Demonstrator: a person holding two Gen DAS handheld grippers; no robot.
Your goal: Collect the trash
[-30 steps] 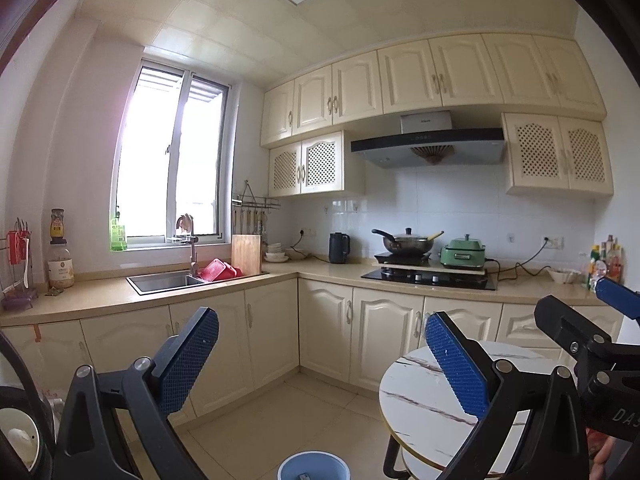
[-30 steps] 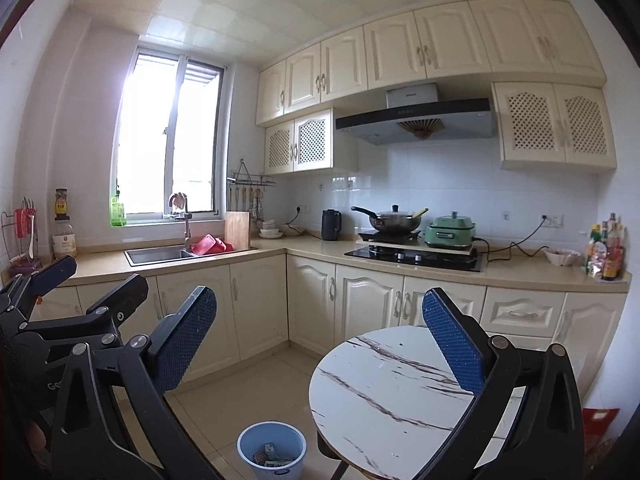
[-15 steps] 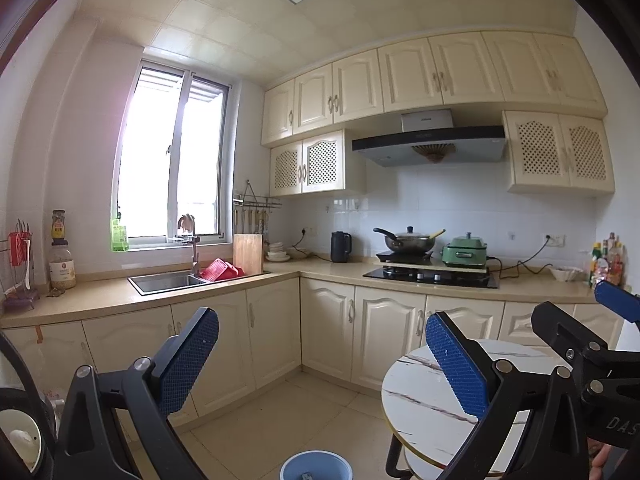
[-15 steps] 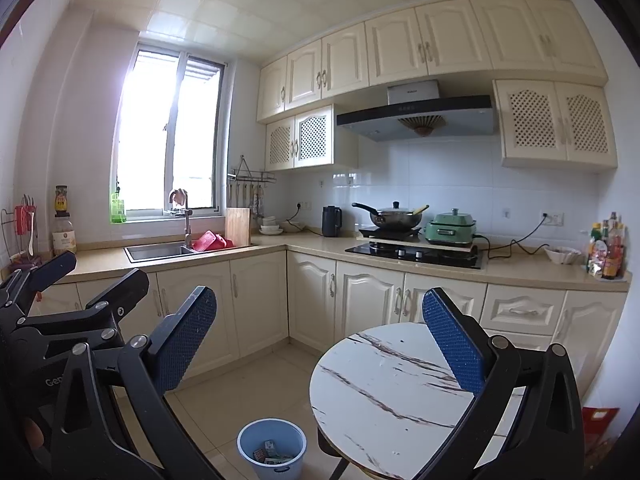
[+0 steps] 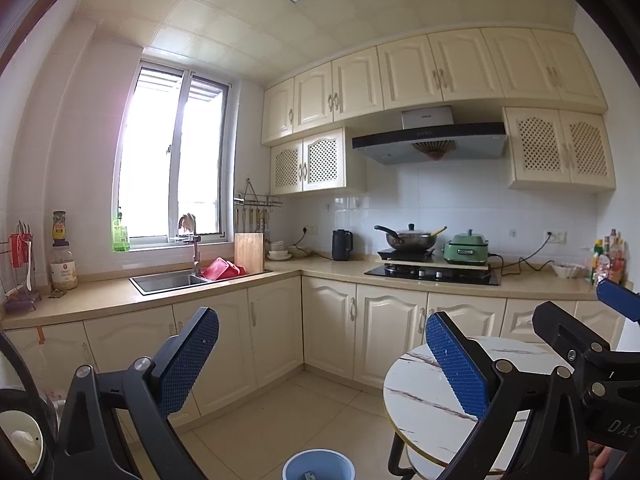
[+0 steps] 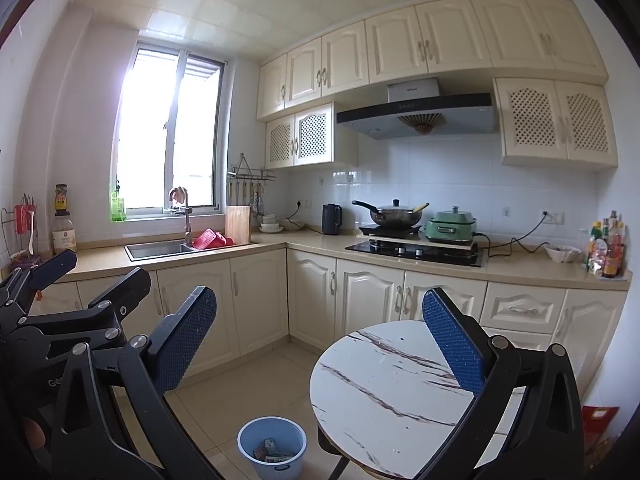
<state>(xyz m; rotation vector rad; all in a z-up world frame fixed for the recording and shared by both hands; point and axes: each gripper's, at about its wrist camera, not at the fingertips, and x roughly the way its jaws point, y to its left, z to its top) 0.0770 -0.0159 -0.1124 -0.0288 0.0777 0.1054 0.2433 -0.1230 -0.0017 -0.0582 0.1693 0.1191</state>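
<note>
Trash already sits in the blue bin; my desk looks bare, both tools wide, empty.

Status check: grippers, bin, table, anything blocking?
Left gripper and right gripper both open, empty. Blue bin on floor beside round table, scraps inside. Nothing blocking the bin.
</note>
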